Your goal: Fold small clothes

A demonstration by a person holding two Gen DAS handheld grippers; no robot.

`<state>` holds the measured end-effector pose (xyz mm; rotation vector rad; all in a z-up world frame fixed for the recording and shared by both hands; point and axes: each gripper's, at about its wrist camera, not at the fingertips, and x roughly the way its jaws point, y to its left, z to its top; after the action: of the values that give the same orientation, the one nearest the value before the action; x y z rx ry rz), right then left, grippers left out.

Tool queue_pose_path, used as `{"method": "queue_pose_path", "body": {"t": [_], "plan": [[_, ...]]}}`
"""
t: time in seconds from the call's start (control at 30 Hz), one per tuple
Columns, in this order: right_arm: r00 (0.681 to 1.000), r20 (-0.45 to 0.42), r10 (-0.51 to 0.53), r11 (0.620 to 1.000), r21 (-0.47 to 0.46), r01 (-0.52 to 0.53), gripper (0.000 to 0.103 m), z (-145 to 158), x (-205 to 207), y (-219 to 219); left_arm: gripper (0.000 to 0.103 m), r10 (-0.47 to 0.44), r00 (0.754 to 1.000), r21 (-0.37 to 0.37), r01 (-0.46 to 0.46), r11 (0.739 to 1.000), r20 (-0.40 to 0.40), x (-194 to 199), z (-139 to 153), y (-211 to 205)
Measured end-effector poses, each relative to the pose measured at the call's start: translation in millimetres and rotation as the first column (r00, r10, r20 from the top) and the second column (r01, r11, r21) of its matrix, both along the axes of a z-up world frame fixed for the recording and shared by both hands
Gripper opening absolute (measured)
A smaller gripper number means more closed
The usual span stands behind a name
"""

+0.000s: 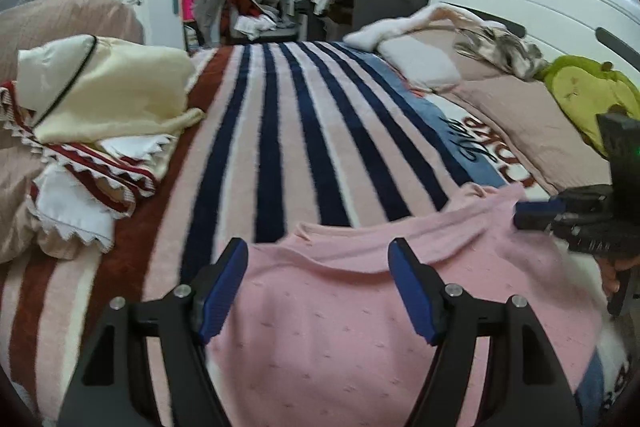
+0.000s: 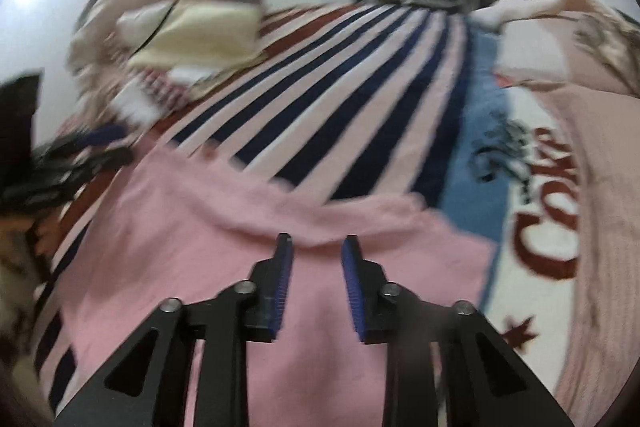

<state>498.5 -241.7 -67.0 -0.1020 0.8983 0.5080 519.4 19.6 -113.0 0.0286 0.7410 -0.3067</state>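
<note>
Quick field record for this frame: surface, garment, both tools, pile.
surface: striped blanket on a bed
garment: pink knit top, lying spread on the blanket
left tool: open, nothing between the pads
right tool: narrow gap, no cloth pinched
pile: cream and red-trimmed clothes, at the blanket's left edge
</note>
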Motion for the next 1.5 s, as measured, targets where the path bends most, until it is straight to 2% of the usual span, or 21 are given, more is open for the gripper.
{"method": "queue_pose_path", "body": {"t": [0.03, 0.2, 0.43, 0.63, 0.73, 0.8, 0.93, 1.0, 1.13, 1.27, 1.37, 1.5], "plan": [[0.999, -0.025, 0.025, 1.0, -0.014, -0.026, 0.009, -4.9, -2.8, 6.0, 0.069, -0.017, 1.0, -0.003, 0.017, 1.0, -0.014, 0.2, -3.2, -3.3], [0.995, -0.082, 0.06, 0.992, -0.107, -0.069, 0.009, -31.1, 7.0, 25.9, 0.069, -0.129, 0.981, 0.01, 0.132, 0.991, -0.142, 10.1, -33.5, -22.4], [0.998, -0.06, -0.017, 0.991, -0.136, 0.009, 0.007, -37.9, 34.5, 15.2, 0.069, -0.073, 0.985, 0.065, 0.084, 0.994, -0.155, 29.4, -48.3, -27.3], [0.996, -0.058, -0.064, 0.992, -0.114, 0.057, 0.006, -40.9, 47.1, 3.2, 0.069, 0.014, 0.991, 0.123, 0.003, 0.992, -0.136, 39.1, -54.8, -19.4], [0.997, -0.039, -0.064, 0.991, -0.12, 0.059, 0.01, -35.6, 42.5, 6.5, 0.069, 0.024, 0.991, 0.098, -0.011, 0.995, -0.133, 37.8, -50.6, -12.9], [0.997, -0.035, -0.062, 0.993, -0.107, 0.058, 0.012, -27.7, 33.9, 6.3, 0.069, 0.017, 0.994, 0.082, -0.008, 0.997, -0.111, 27.8, -40.3, -9.9], [0.998, -0.026, -0.064, 0.996, -0.062, 0.062, 0.024, -9.2, 8.6, 1.9, 0.069, 0.0, 0.998, 0.045, 0.003, 0.999, -0.066, 0.7, -13.3, -4.2], [0.998, -0.028, -0.063, 0.997, -0.045, 0.062, 0.026, -0.6, -8.4, -1.4, 0.07, 0.0, 0.998, 0.017, 0.001, 1.0, -0.055, -16.5, 0.1, 1.8], [0.997, -0.036, -0.069, 0.997, -0.019, 0.068, 0.035, 12.8, -51.0, -11.2, 0.076, 0.012, 0.999, -0.025, -0.013, 1.0, -0.045, -64.8, 18.4, 20.2], [0.997, -0.032, -0.072, 0.997, -0.015, 0.071, 0.036, 19.3, -94.2, -16.7, 0.077, 0.053, 0.995, -0.08, -0.06, 0.995, -0.09, -116.5, 16.5, 43.9], [0.998, -0.052, -0.047, 0.999, -0.016, 0.046, 0.036, 16.9, -119.6, -12.3, 0.077, 0.115, 0.986, -0.109, -0.128, 0.986, -0.119, -155.5, 7.7, 61.1], [0.998, -0.056, -0.017, 0.998, -0.054, 0.014, 0.036, 9.5, -145.6, -3.5, 0.077, 0.126, 0.973, -0.226, -0.169, 0.959, -0.192, -194.4, -11.1, 74.6]]}}
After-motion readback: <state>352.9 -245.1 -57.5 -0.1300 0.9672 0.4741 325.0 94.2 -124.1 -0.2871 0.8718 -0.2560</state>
